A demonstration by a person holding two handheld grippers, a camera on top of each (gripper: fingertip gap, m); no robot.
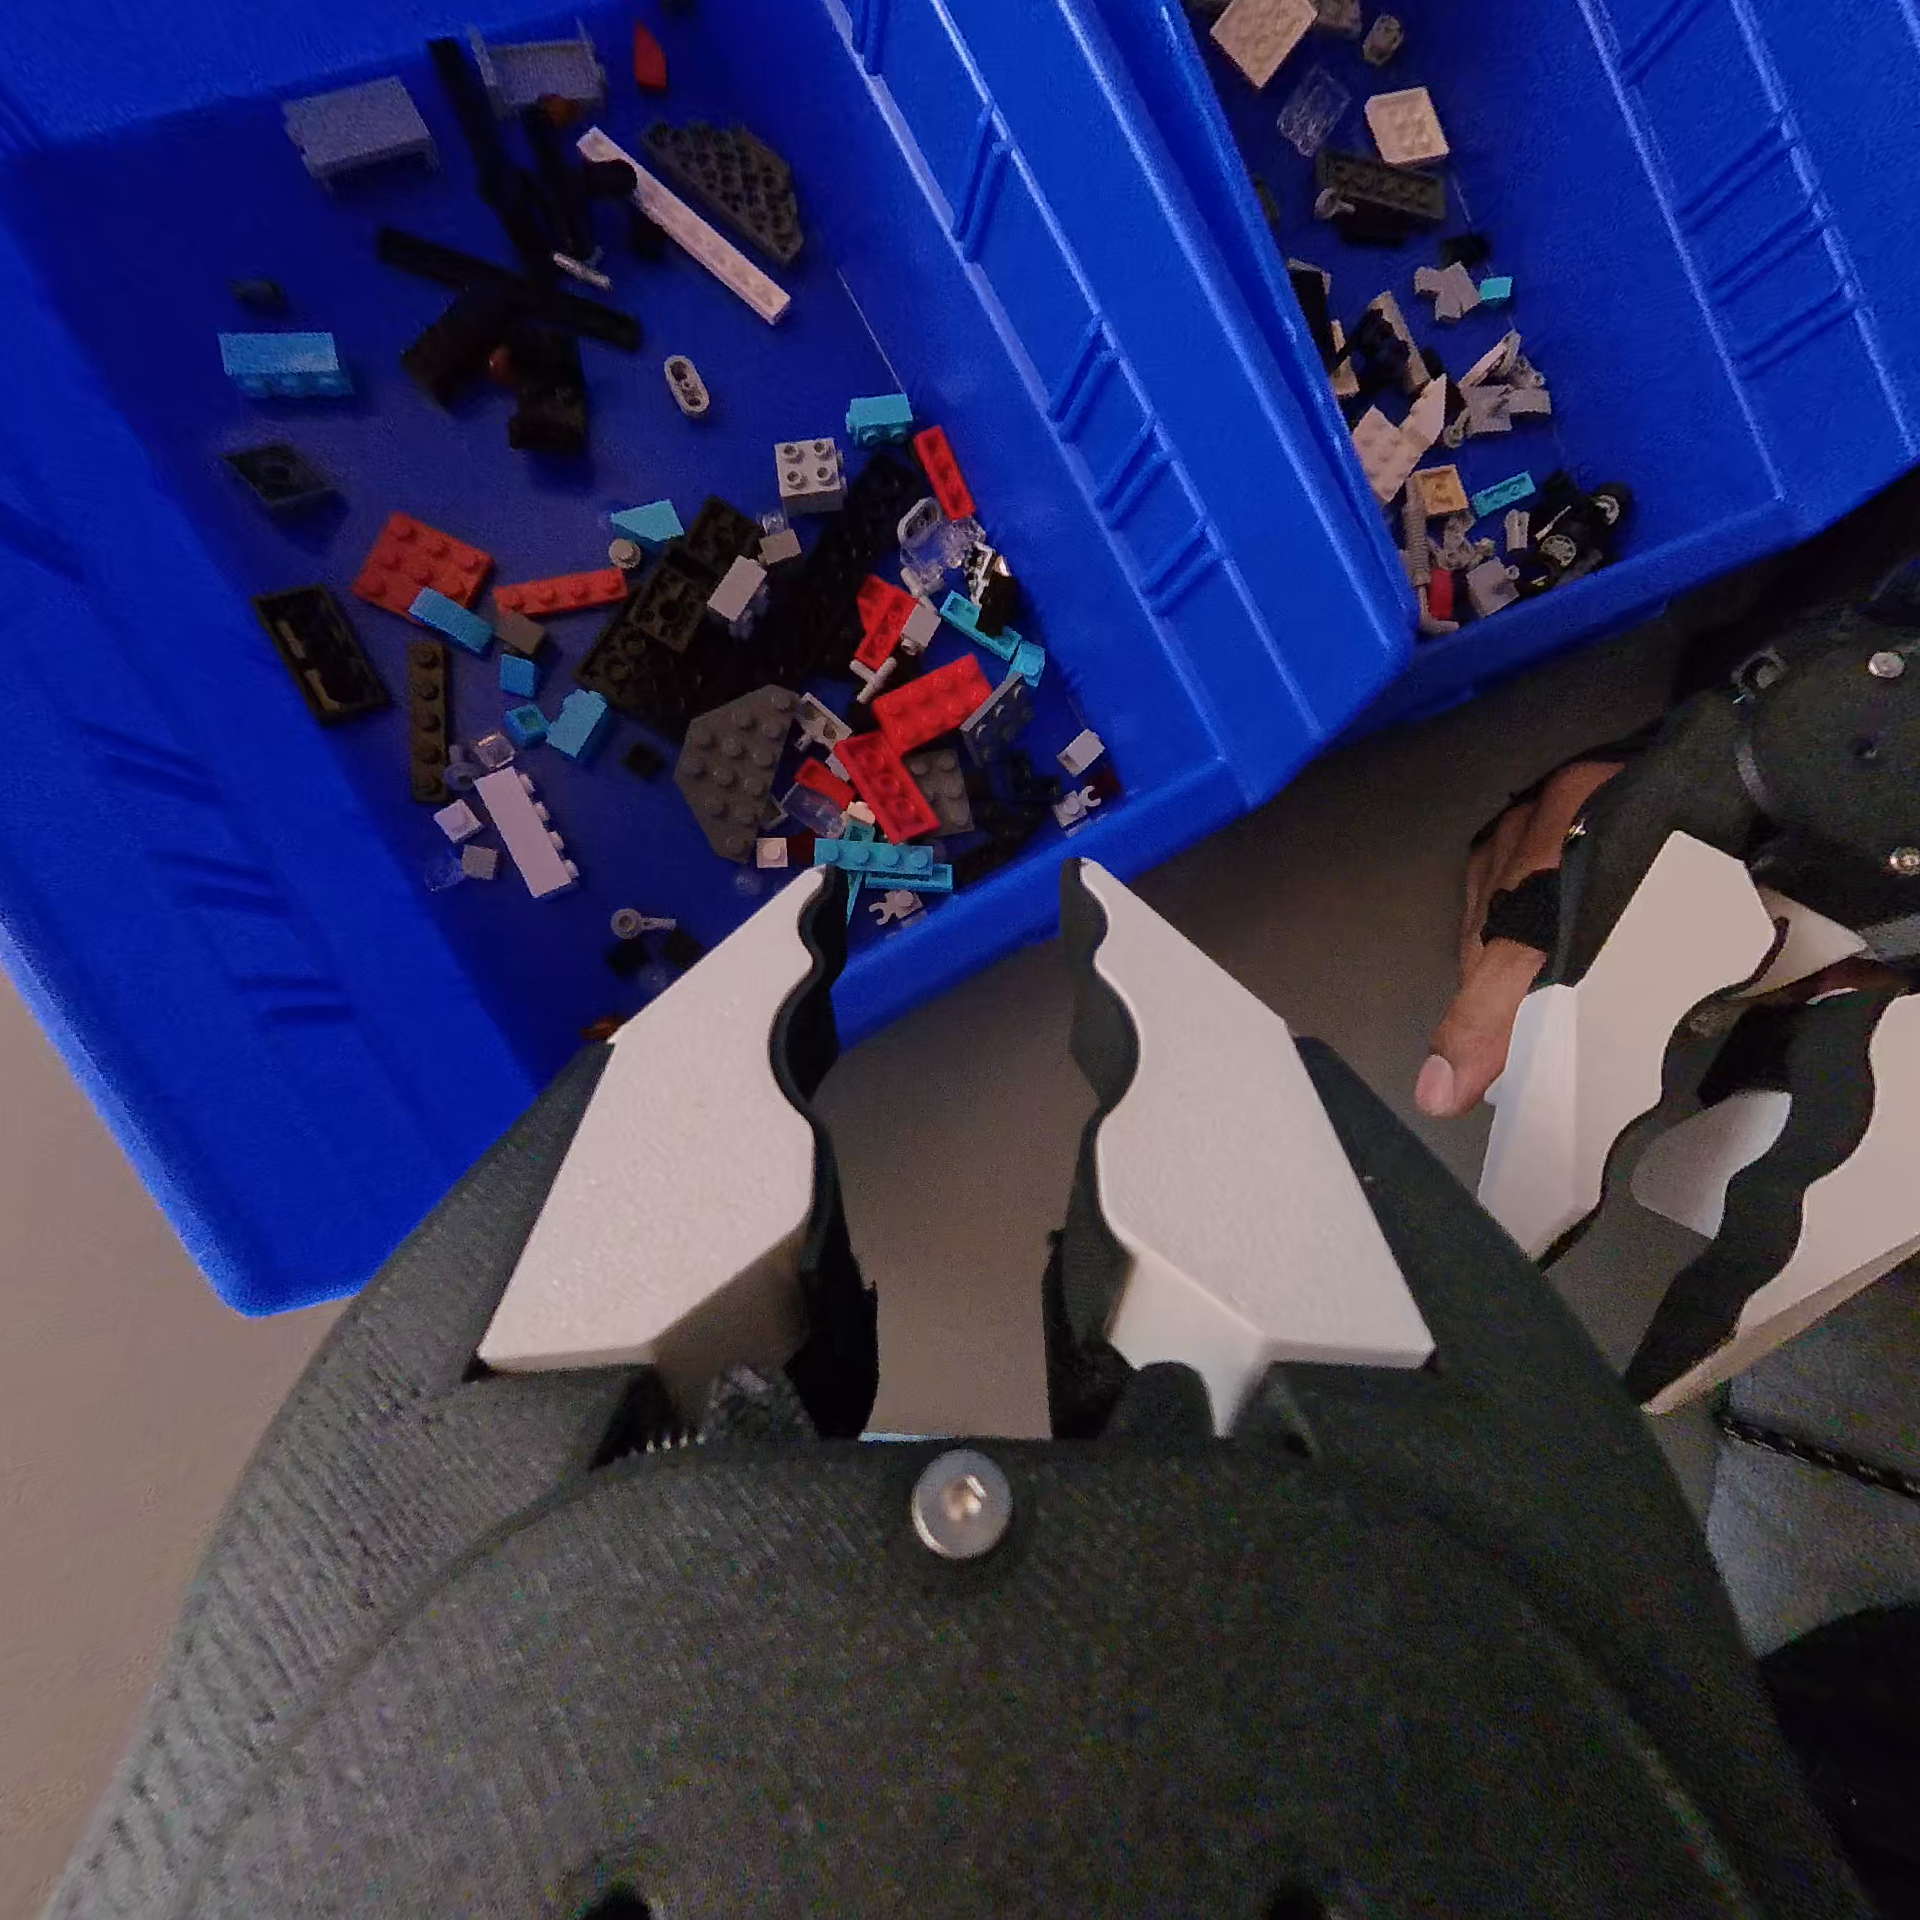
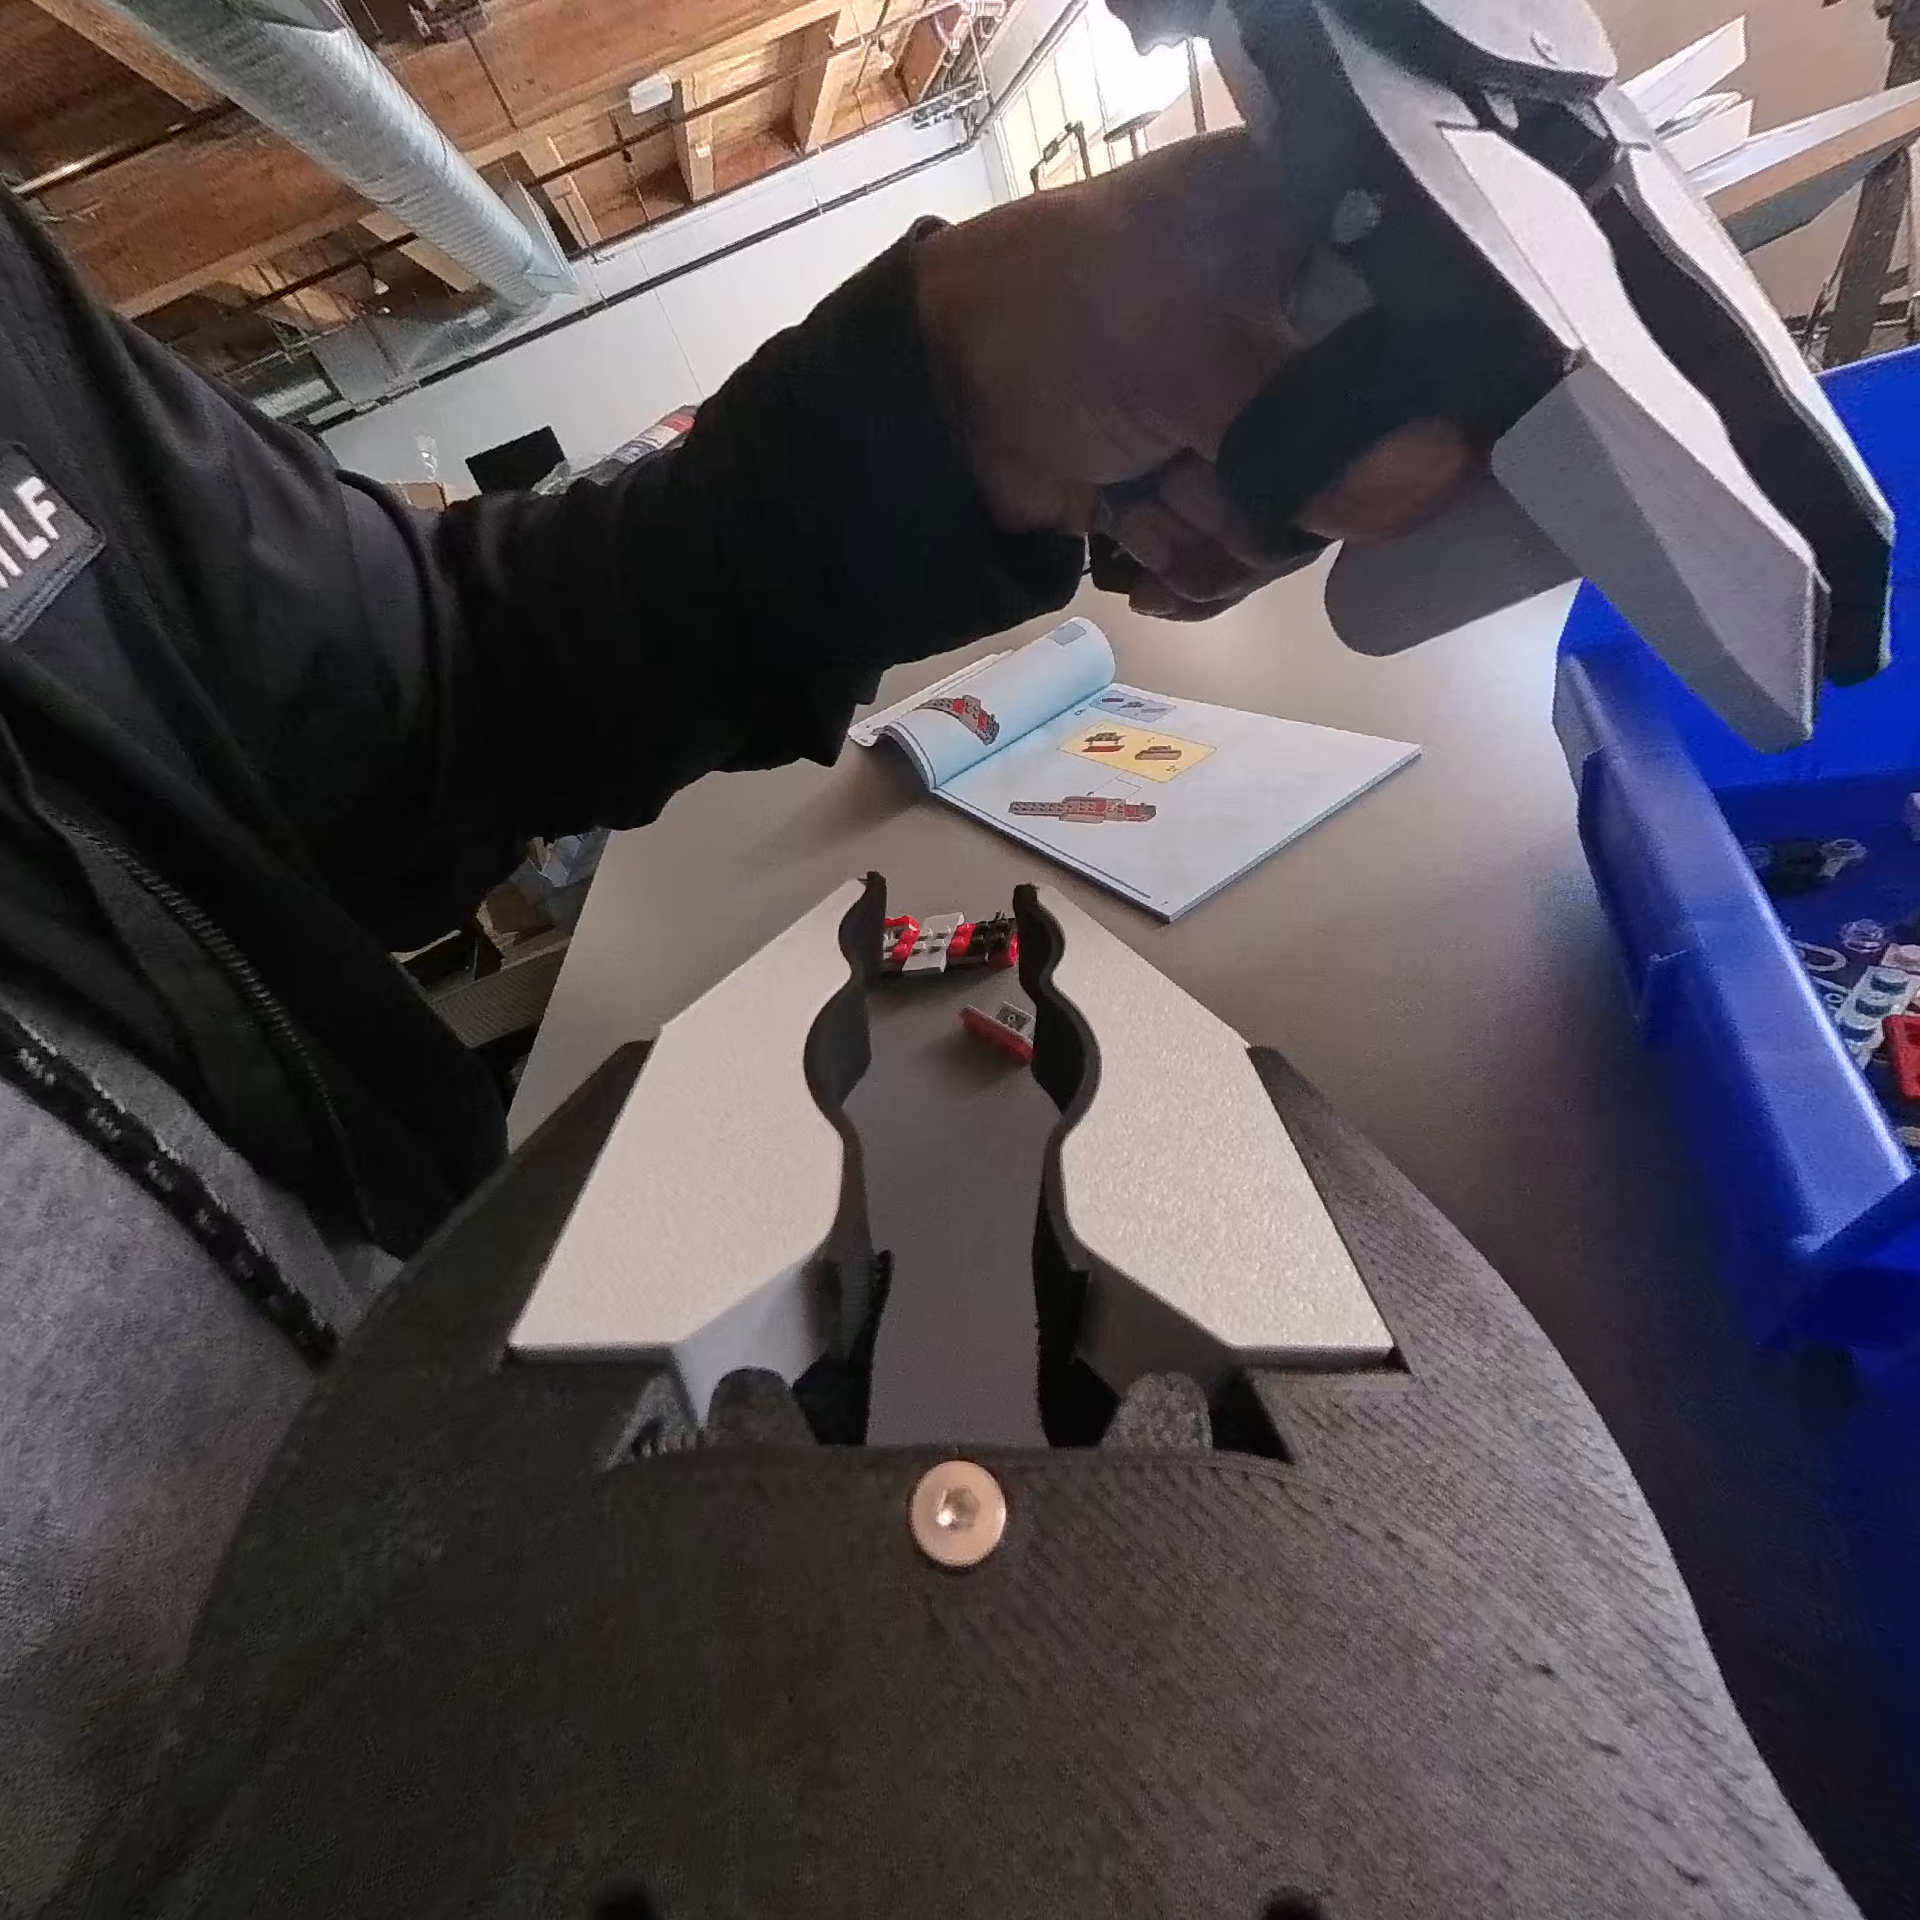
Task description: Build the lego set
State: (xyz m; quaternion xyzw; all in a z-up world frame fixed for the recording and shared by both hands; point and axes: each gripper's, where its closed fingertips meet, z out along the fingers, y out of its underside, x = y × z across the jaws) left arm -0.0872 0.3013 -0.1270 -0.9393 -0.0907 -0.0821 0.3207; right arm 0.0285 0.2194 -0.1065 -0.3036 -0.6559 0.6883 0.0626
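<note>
Both grippers' jaws are standing apart, empty: left gripper (image 1: 945, 883) is hovering near the blue bin (image 1: 1132, 800); descend squarely over one loose brick (image 1: 883, 862).

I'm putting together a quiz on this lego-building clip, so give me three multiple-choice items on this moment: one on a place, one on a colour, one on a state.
1. Where does the instruction booklet lie?
A. open on the table
B. inside a bin
C. between the tongs

2. What colour are the bins holding loose bricks?
A. red
B. blue
C. grey

3. What state are the left tongs in?
A. shut on a red brick
B. open and empty
C. shut on a grey plate

Key: 1 A, its pages lie spread flat on the dark table beyond the small red build. 2 B, both walls show blue. 3 B, a gap shows between the fingers, with nothing held.
</note>
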